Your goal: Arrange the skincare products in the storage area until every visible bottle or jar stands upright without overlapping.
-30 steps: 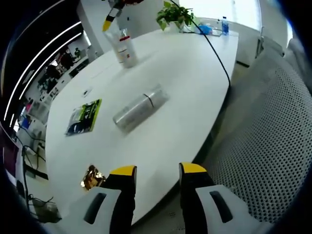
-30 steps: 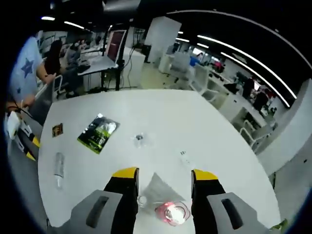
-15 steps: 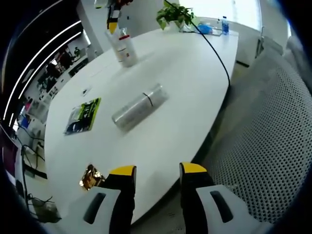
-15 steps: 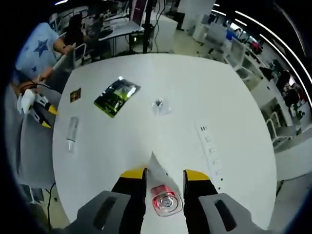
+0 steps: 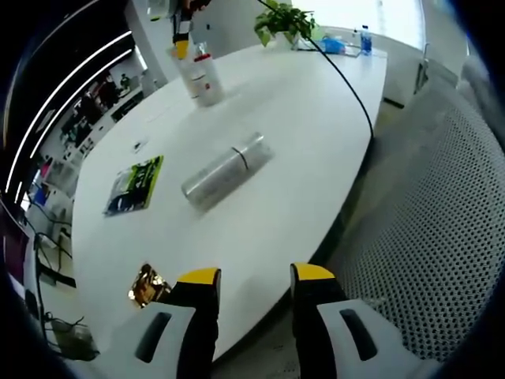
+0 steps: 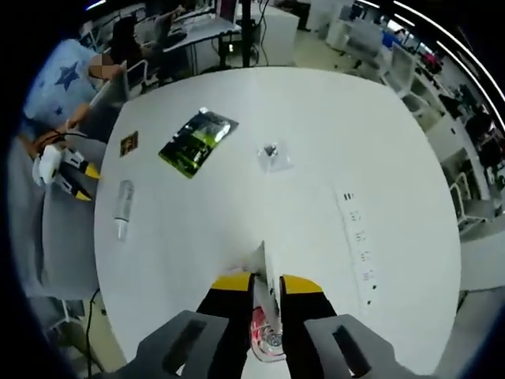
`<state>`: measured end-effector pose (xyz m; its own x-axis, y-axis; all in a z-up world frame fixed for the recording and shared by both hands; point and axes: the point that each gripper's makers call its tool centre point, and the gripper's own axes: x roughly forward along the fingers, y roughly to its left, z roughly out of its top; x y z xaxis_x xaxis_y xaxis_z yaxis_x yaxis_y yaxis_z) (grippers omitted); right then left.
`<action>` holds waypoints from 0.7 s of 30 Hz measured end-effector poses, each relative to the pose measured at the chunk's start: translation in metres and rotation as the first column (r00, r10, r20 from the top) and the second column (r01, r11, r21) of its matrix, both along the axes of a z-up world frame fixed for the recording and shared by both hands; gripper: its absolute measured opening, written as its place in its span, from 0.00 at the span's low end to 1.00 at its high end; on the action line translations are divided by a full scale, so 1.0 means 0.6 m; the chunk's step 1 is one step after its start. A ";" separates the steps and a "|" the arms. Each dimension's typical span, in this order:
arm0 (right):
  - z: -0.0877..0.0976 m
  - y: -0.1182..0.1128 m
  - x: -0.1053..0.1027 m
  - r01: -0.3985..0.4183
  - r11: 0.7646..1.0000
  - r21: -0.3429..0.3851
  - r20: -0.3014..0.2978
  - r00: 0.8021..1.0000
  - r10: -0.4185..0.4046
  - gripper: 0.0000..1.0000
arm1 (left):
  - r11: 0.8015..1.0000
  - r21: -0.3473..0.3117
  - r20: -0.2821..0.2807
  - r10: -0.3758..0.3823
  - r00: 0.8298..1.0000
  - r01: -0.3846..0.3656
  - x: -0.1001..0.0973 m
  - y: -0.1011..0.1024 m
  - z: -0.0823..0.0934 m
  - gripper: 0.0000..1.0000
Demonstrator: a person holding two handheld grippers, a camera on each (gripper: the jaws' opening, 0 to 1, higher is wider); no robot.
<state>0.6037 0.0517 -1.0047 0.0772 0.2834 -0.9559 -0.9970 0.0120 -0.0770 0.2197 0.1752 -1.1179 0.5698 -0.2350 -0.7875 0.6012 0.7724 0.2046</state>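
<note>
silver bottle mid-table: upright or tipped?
Tipped. The silver bottle lies on its side on the white table, its length flat along the surface, apart from the upright white bottle.

2 bottles [image 5: 227, 170] [image 5: 203, 81] (1 lying), 2 sachets [image 5: 136, 186] [image 5: 147, 286]

From your left gripper view, the lying bottle [image 5: 227, 170] sits mid-table [image 5: 300, 142]. The packet [image 5: 136, 186] lies at its nine o'clock, the upright bottle [image 5: 203, 79] far off at twelve, the foil sachet [image 5: 147, 286] near the edge at seven.
</note>
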 end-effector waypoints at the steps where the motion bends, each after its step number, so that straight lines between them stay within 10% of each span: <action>1: -0.001 0.000 -0.001 0.004 1.000 -0.002 -0.004 1.000 -0.004 0.15 | 1.000 -0.002 -0.001 0.000 1.000 0.000 0.000 0.000 0.000 0.31; 14: 0.080 0.030 -0.002 0.063 0.986 0.153 0.090 0.993 -0.078 0.45 | 1.000 -0.015 -0.006 0.011 1.000 -0.012 0.000 0.000 -0.001 0.32; 21: 0.129 0.085 -0.109 0.023 0.948 0.317 0.126 0.990 -0.066 0.44 | 0.999 -0.030 -0.009 0.014 1.000 -0.015 -0.001 -0.003 0.000 0.33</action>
